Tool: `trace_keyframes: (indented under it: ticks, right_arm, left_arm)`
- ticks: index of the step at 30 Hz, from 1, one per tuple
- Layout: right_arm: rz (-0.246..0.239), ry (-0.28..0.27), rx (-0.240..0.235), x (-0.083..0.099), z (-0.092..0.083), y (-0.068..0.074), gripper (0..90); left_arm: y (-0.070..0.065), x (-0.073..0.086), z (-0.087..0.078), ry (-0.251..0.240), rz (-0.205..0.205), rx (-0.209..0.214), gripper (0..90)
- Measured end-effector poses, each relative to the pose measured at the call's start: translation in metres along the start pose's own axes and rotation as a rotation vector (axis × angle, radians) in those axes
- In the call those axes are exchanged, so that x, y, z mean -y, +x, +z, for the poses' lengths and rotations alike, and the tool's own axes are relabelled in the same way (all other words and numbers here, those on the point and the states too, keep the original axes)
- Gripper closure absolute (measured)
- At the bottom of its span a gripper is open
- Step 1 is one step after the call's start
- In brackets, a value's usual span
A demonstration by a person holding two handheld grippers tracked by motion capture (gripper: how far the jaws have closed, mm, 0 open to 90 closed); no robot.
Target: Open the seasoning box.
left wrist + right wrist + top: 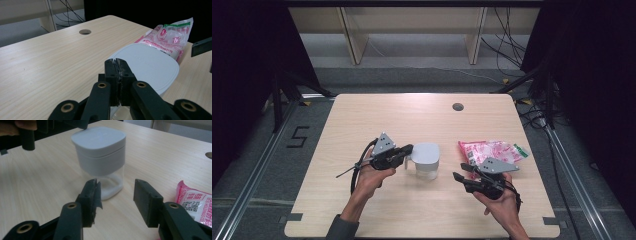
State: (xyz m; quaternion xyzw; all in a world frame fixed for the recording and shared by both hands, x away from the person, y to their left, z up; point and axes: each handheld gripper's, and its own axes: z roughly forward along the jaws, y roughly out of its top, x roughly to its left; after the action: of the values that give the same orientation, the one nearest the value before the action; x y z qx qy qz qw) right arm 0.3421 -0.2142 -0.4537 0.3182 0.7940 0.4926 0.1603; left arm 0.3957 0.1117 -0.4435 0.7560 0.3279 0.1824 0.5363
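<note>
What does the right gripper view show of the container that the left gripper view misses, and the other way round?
Right gripper view: the container's clear lower body under the grey lid, standing on the table, and the right gripper with its jaws apart and nothing between them.

Left gripper view: the left gripper with jaws shut together at the lid's near edge, plus the round hole in the tabletop in full.

Both: the grey lid, the pink snack bag and the wooden table.

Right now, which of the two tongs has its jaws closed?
The left tongs, by the lid of the grey-lidded container: jaws pressed together. The right tongs, near the pink packet, show a clear gap with nothing in it.
</note>
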Motion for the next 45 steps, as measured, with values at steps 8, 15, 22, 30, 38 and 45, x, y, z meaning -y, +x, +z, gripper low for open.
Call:
trace_keyframes:
  ticks: [8,15,22,30,38,45]
  right_arm:
    - [-0.015,0.032,-0.002,-0.008,0.014,-0.003,70.6]
    - [-0.073,0.023,-0.04,-0.016,0.033,-0.005,85.1]
    - [-0.067,0.034,-0.044,-0.021,0.042,-0.006,89.9]
    - [-0.095,0.036,-0.06,-0.024,0.051,-0.001,90.0]
    - [-0.103,0.036,-0.061,-0.028,0.054,0.0,90.0]
    - [-0.114,0.044,-0.056,-0.035,0.052,0.005,90.0]
  left_arm:
    - [0.0,0.0,0.0,0.0,0.003,0.001,87.7]
    - [0.0,0.001,0.001,-0.016,-0.021,0.002,87.4]
    - [0.005,0.003,0.001,-0.032,-0.026,0.028,87.4]
    - [0.001,0.003,-0.001,-0.018,-0.026,0.007,87.0]
    - [0.004,0.003,0.0,-0.031,-0.025,0.028,86.8]
    - [0.003,0.004,-0.001,-0.026,-0.046,0.014,84.3]
